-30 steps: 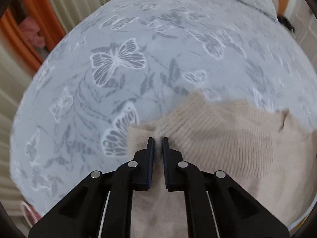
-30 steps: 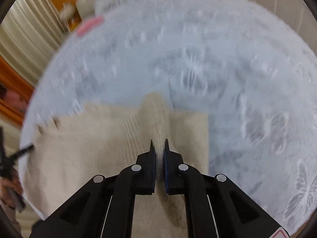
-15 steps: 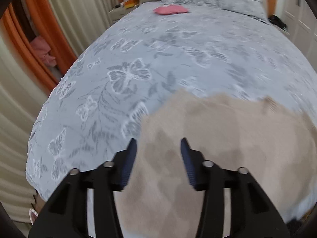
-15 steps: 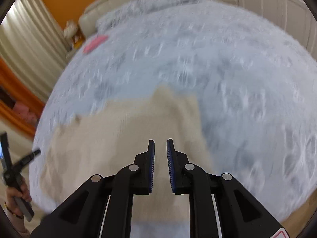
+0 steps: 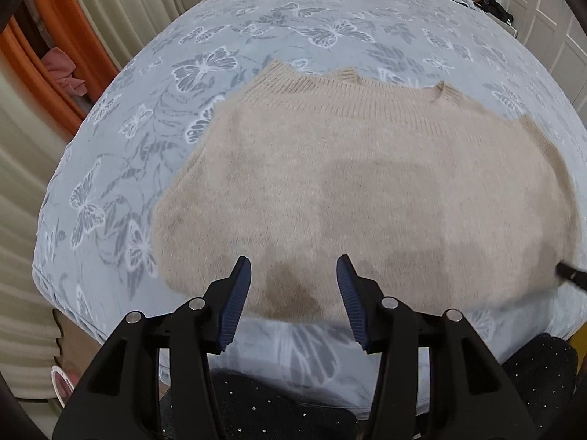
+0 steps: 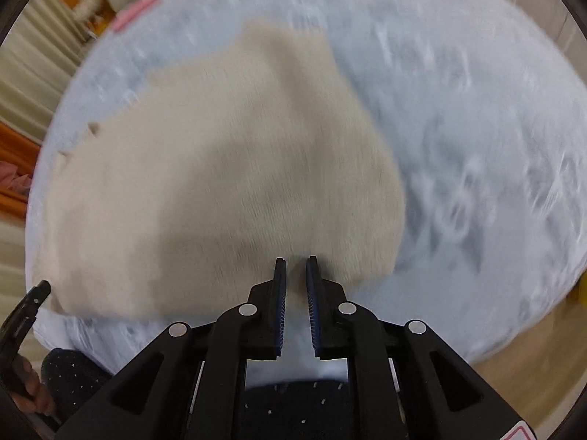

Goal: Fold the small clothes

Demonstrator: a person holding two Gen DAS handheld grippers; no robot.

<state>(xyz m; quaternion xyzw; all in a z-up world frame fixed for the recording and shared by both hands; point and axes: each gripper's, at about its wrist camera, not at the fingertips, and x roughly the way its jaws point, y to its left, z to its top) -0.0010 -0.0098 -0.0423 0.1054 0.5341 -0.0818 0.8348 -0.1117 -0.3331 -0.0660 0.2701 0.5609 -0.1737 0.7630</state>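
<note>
Your bed (image 5: 121, 168) carries the beige sweater (image 5: 367, 190) spread flat near its front edge. Your left gripper (image 5: 294, 269) hangs above the hem, released and empty. Your right gripper (image 6: 295, 269) shows a narrow gap, gripping nothing.

Soft, even indoor light, with no glare. The left wrist view is sharp: the knit ribs of the beige sweater (image 5: 367, 183) read clearly, and faint shadows darken its near edge. The right wrist view is heavily motion-blurred, smearing the bedspread (image 6: 477, 128) pattern. Fisheye distortion bulges the bed and darkens the corners.
</note>
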